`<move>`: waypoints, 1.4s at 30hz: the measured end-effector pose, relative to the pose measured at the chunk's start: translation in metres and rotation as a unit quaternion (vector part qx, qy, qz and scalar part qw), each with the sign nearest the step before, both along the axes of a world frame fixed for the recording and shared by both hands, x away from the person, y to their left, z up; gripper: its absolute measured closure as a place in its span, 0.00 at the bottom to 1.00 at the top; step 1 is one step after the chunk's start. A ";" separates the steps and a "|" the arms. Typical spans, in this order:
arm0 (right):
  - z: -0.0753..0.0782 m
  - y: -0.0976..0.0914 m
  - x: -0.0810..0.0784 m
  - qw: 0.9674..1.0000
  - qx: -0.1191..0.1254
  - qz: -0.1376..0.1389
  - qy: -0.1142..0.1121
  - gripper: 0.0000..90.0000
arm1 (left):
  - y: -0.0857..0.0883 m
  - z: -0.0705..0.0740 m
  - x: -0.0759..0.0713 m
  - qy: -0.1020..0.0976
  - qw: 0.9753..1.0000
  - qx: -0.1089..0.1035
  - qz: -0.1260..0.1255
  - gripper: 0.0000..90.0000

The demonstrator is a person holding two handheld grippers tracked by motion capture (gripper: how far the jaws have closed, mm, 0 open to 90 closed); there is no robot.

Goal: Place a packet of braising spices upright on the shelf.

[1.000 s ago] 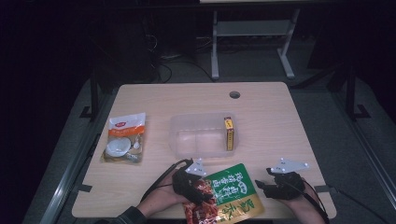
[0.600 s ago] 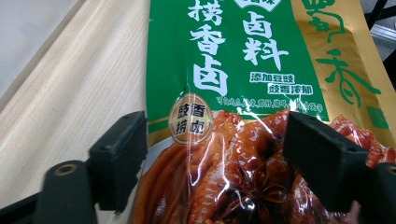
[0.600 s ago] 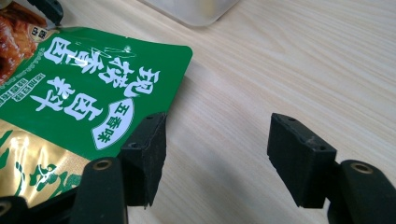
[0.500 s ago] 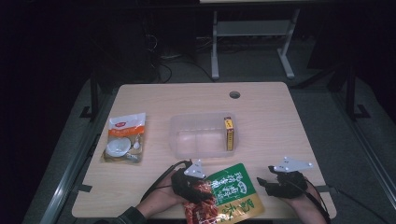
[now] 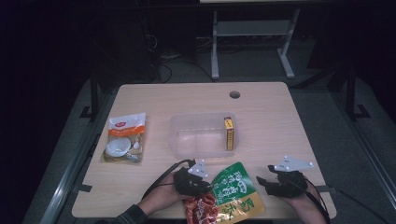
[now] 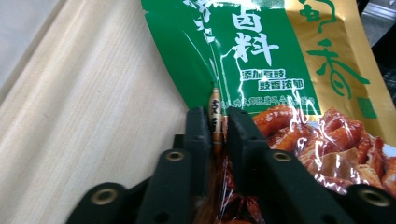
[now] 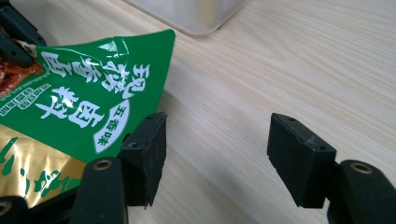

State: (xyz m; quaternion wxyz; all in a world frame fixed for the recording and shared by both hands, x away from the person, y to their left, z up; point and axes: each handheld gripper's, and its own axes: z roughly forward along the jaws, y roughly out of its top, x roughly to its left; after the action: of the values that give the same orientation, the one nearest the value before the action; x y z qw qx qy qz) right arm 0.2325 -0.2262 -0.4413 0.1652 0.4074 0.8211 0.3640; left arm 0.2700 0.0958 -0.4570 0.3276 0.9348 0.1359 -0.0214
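A green, gold and red snack packet lies at the table's front edge between my two hands. My left gripper sits at the packet's left side. In the left gripper view its jaws have just been closing, and its pads now pinch a raised fold of the packet. My right gripper rests on the table just right of the packet. In the right gripper view it stands open over bare wood, with its left jaw beside the packet's edge.
A clear plastic box stands mid-table with a slim yellow carton upright at its right end; its corner is also in the right gripper view. A white-and-orange bag lies at the left. A cable hole is at the back.
Both hands keep their places. The packet's left edge looks a little more gathered at the left gripper than before.
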 end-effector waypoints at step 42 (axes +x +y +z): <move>0.005 0.011 0.004 0.998 0.040 0.047 0.005 0.38 | 0.079 0.054 0.009 -0.048 0.983 -0.135 0.116 1.00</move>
State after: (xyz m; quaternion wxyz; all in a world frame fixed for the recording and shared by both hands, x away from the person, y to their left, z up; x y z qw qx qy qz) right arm 0.2368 -0.2150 -0.4363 0.1273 0.3763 0.8250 0.4019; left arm 0.2788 0.1745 -0.4033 0.4568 0.8599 0.2238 0.0435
